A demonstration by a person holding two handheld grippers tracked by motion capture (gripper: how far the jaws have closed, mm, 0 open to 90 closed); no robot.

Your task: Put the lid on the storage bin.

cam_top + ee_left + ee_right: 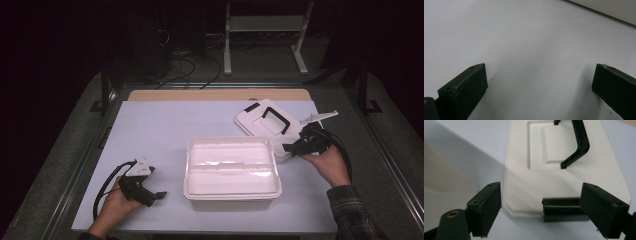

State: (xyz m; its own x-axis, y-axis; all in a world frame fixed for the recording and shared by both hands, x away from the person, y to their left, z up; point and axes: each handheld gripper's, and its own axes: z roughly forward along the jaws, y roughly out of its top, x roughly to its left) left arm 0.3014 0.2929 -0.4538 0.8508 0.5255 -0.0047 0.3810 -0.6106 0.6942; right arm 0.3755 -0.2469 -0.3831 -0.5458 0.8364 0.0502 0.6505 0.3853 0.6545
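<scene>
right gripper (pixel 289 148) hovers at lid (pixel 260 125) edge, jaws wide, nothing held. left gripper (pixel 159 196) rests on table (pixel 150 125), jaws wide, empty.

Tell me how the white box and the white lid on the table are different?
The white box is deep and open on top; the white lid is flat. The lid has a black handle and a black latch; the box shows neither. The box sits square to the table's edge; the lid lies turned at an angle. Both are white plastic.
</scene>
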